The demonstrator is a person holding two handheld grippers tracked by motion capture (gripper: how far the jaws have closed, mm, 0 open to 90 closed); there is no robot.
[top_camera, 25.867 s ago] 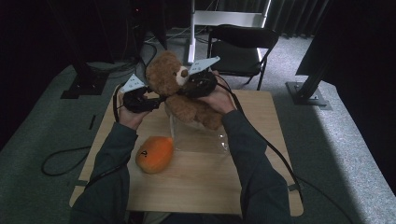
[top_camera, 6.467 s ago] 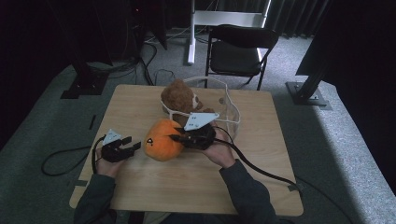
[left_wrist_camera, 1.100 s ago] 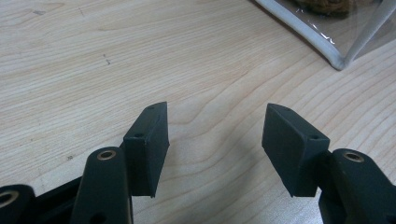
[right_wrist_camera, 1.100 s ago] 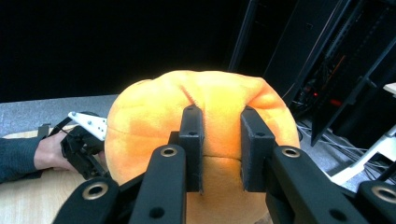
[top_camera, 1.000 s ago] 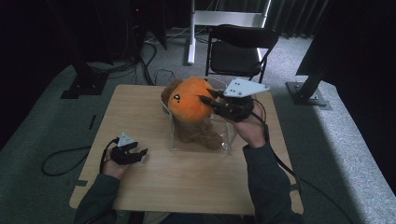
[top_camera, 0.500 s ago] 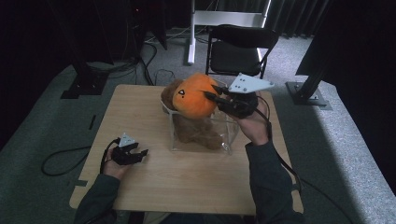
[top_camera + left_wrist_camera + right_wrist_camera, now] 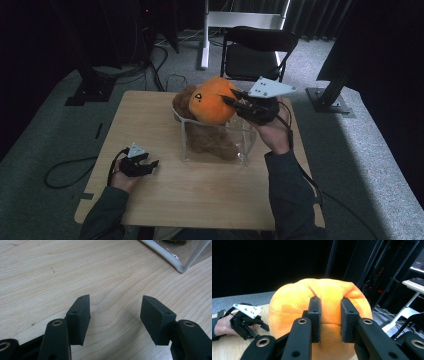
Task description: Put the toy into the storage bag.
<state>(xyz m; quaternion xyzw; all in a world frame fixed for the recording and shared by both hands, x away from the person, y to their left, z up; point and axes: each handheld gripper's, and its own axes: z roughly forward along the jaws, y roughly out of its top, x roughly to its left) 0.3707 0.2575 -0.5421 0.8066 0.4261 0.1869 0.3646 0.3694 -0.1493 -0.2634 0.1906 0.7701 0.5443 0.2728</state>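
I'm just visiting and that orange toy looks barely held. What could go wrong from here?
The right gripper pinches just a small fold of the orange plush, so it might slip free. The brown teddy bear already takes up much of the clear box, so the plush may perch on top and roll out. The left gripper rests apart, so nothing steadies the box.

No readable text, label, brand or number stands on anything in these views
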